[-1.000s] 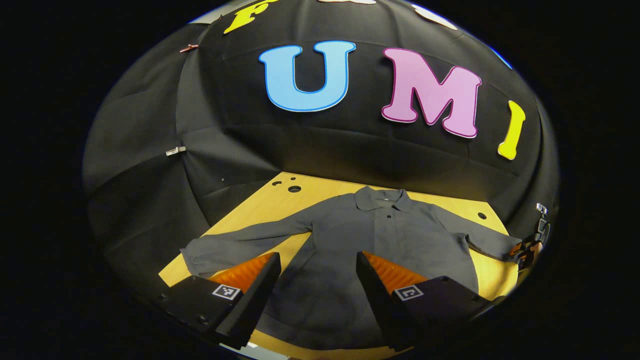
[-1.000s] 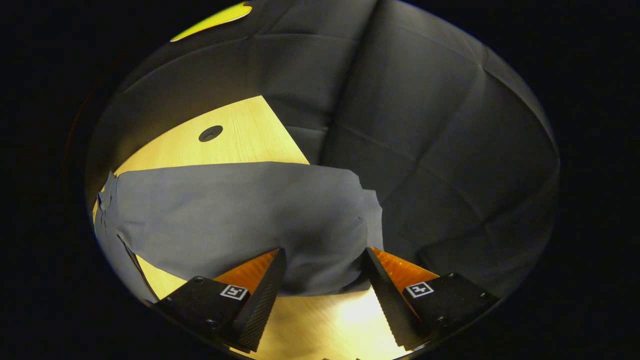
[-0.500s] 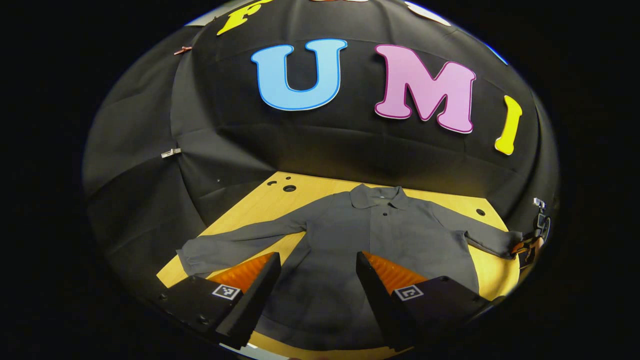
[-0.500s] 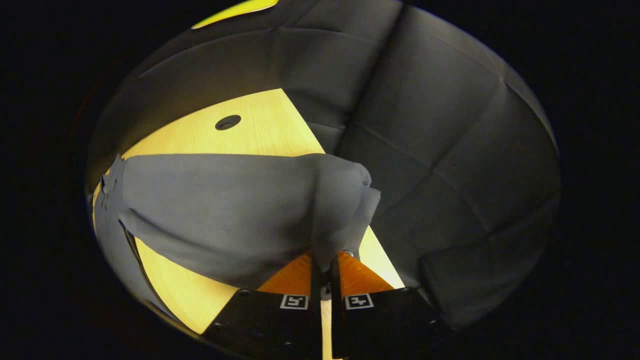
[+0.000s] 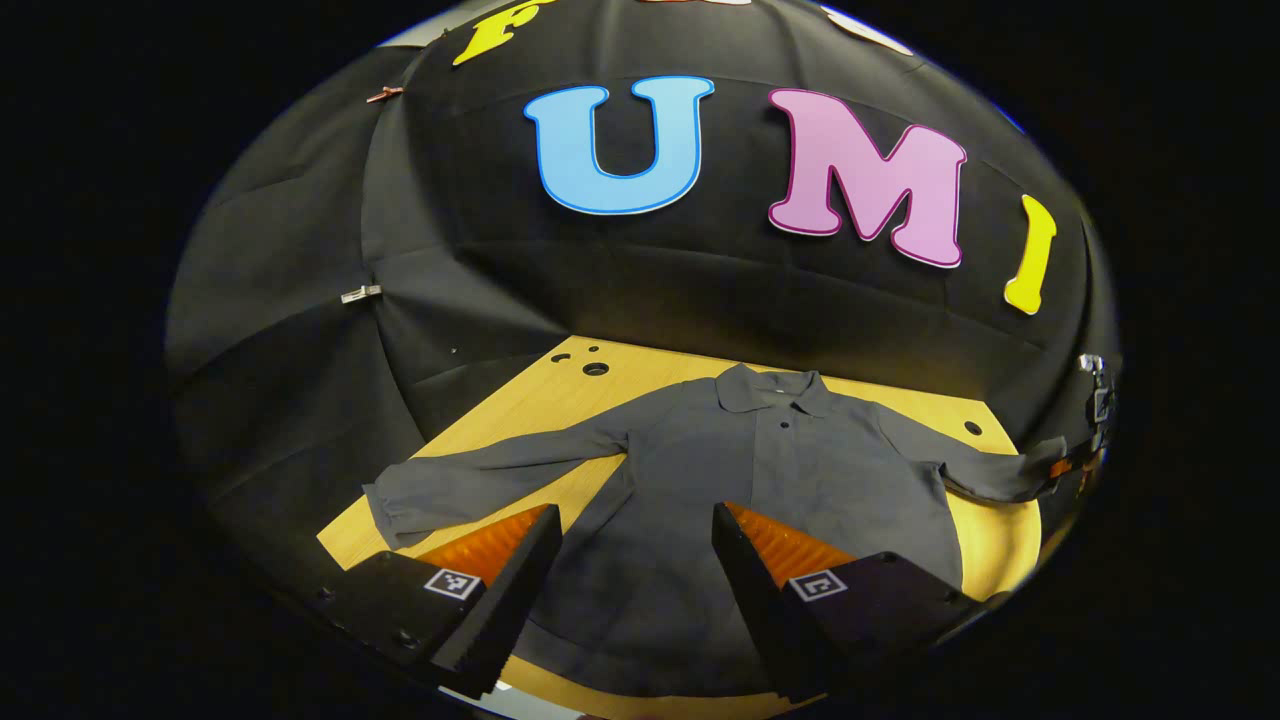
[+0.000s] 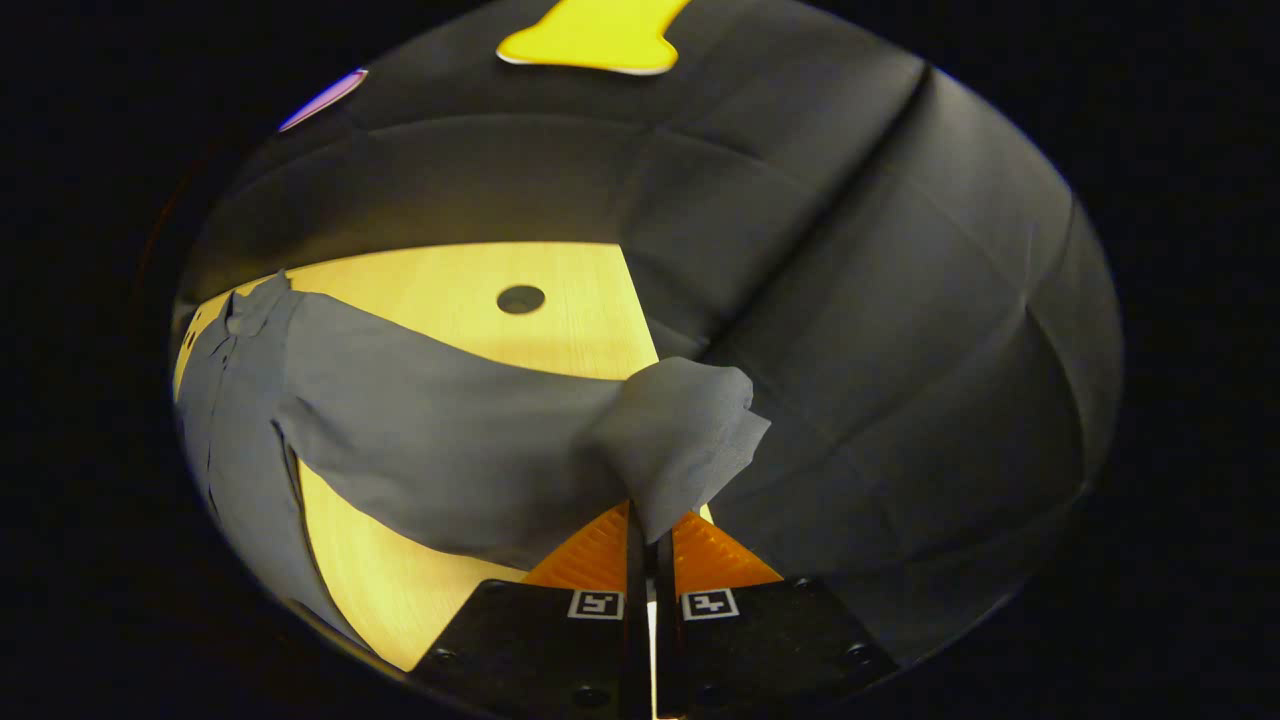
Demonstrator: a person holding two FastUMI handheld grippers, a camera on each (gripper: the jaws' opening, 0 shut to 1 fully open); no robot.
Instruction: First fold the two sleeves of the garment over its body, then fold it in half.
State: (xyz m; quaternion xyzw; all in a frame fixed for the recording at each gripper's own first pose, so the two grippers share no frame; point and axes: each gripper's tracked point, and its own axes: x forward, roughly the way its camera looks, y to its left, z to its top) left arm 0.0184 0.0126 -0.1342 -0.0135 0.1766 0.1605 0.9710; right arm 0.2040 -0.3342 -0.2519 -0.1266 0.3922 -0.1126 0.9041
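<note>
While right gripper [image 6: 650, 520] jaws pinch sleeve [image 6: 560, 440], left gripper [image 5: 630, 550] jaws wide.

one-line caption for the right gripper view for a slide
Right gripper shut on the cuff end of the grey shirt's sleeve, lifting it off the yellow wooden table.

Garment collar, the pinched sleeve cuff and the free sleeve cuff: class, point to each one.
collar [image 5: 768, 390], left gripper view, middle of the collar.
pinched sleeve cuff [image 6: 680, 440], right gripper view, bunched cloth above the shut fingers.
free sleeve cuff [image 5: 395, 505], left gripper view, sleeve's flat end.
</note>
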